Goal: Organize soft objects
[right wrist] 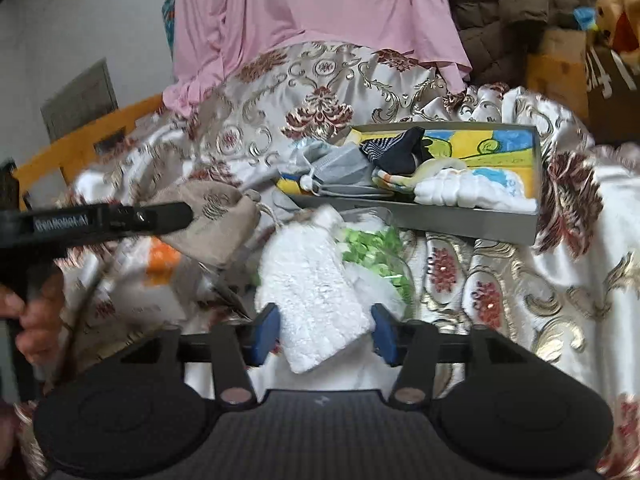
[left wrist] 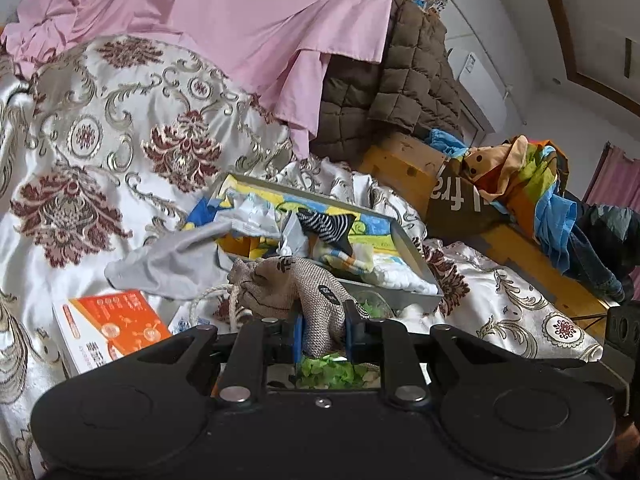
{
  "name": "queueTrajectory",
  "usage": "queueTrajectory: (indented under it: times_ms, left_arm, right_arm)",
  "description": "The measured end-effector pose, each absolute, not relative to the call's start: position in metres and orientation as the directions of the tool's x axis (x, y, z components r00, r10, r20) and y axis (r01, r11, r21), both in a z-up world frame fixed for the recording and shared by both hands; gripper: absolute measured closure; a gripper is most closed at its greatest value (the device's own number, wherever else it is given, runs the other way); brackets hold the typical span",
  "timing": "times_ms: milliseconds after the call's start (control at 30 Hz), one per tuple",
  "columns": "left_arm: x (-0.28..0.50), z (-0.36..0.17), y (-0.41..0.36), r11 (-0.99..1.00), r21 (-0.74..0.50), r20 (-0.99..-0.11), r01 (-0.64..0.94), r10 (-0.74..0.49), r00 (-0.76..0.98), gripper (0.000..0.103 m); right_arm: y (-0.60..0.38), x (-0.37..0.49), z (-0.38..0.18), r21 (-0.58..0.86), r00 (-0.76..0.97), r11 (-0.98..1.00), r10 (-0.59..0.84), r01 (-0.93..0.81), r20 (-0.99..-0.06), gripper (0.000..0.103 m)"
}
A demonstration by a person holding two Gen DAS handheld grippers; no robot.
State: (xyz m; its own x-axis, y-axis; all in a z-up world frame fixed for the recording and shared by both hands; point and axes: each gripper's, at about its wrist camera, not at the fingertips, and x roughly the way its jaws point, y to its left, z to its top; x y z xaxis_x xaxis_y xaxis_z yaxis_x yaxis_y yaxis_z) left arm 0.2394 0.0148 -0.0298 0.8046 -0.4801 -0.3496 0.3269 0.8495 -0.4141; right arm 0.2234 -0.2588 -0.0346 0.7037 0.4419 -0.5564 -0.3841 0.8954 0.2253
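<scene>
My left gripper (left wrist: 323,334) is shut on a tan burlap drawstring pouch (left wrist: 292,288) and holds it above the bed; the pouch also shows in the right wrist view (right wrist: 216,220), beside the left gripper's black body. My right gripper (right wrist: 325,332) is open, its blue pads on either side of a white fluffy cloth (right wrist: 316,296) without pressing it. A grey cardboard tray (right wrist: 460,220) holds a striped sock (right wrist: 384,148), a grey face mask (right wrist: 340,172) and white folded cloths (right wrist: 476,192). The tray shows in the left wrist view (left wrist: 396,292) too.
A clear bag of green pieces (right wrist: 376,252) lies by the white cloth. An orange and white box (left wrist: 108,332) and a grey garment (left wrist: 172,264) lie on the floral bedspread (left wrist: 120,140). Pink sheet (left wrist: 248,20), brown quilted jacket (left wrist: 392,92) and colourful clothes (left wrist: 524,184) lie behind.
</scene>
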Motion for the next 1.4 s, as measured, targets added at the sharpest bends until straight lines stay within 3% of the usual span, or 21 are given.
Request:
queueTrajectory:
  times_ms: [33, 133, 467, 667, 700, 767, 833, 1000, 1267, 1400]
  left_arm:
    - [0.239, -0.028, 0.015, 0.851, -0.41, -0.343, 0.329, -0.478, 0.809, 0.082]
    - [0.237, -0.024, 0.016, 0.85, -0.411, -0.328, 0.329, -0.474, 0.817, 0.082]
    - [0.236, -0.018, 0.019, 0.856, -0.411, -0.316, 0.314, -0.457, 0.832, 0.082]
    - [0.236, -0.018, 0.02, 0.859, -0.408, -0.318, 0.309, -0.451, 0.834, 0.082]
    - [0.236, -0.017, 0.021, 0.859, -0.407, -0.316, 0.31, -0.451, 0.835, 0.082]
    - [0.239, -0.016, 0.021, 0.859, -0.405, -0.314, 0.313, -0.452, 0.835, 0.082]
    - [0.244, -0.013, 0.022, 0.861, -0.396, -0.31, 0.319, -0.452, 0.836, 0.082]
    - [0.258, -0.004, 0.028, 0.858, -0.401, -0.28, 0.32, -0.448, 0.849, 0.082]
    - [0.267, -0.009, 0.034, 0.848, -0.429, -0.28, 0.311, -0.453, 0.847, 0.082]
    - [0.268, -0.012, 0.034, 0.843, -0.437, -0.284, 0.314, -0.46, 0.841, 0.082]
  right_arm:
    - [-0.259, 0.224, -0.034, 0.24, 0.703, 0.891, 0.451, -0.384, -0.55, 0.079]
    - [-0.257, 0.225, -0.033, 0.254, 0.694, 0.879, 0.475, -0.403, -0.541, 0.083]
    - [-0.225, 0.226, -0.04, 0.242, 0.629, 0.833, 0.538, -0.497, -0.562, 0.084]
    - [-0.199, 0.223, -0.05, 0.112, 0.626, 0.829, 0.495, -0.548, -0.603, 0.082]
    - [-0.197, 0.222, -0.05, 0.115, 0.62, 0.823, 0.503, -0.556, -0.602, 0.079]
    - [-0.192, 0.217, -0.049, 0.105, 0.609, 0.807, 0.517, -0.581, -0.601, 0.059]
    - [-0.186, 0.215, -0.051, 0.069, 0.613, 0.805, 0.501, -0.59, -0.611, 0.045]
    - [-0.178, 0.225, -0.065, 0.079, 0.562, 0.793, 0.494, -0.604, -0.663, 0.042]
    - [-0.17, 0.238, -0.081, 0.126, 0.48, 0.768, 0.51, -0.628, -0.714, 0.029]
    - [-0.16, 0.233, -0.087, 0.076, 0.477, 0.753, 0.488, -0.654, -0.731, 0.027]
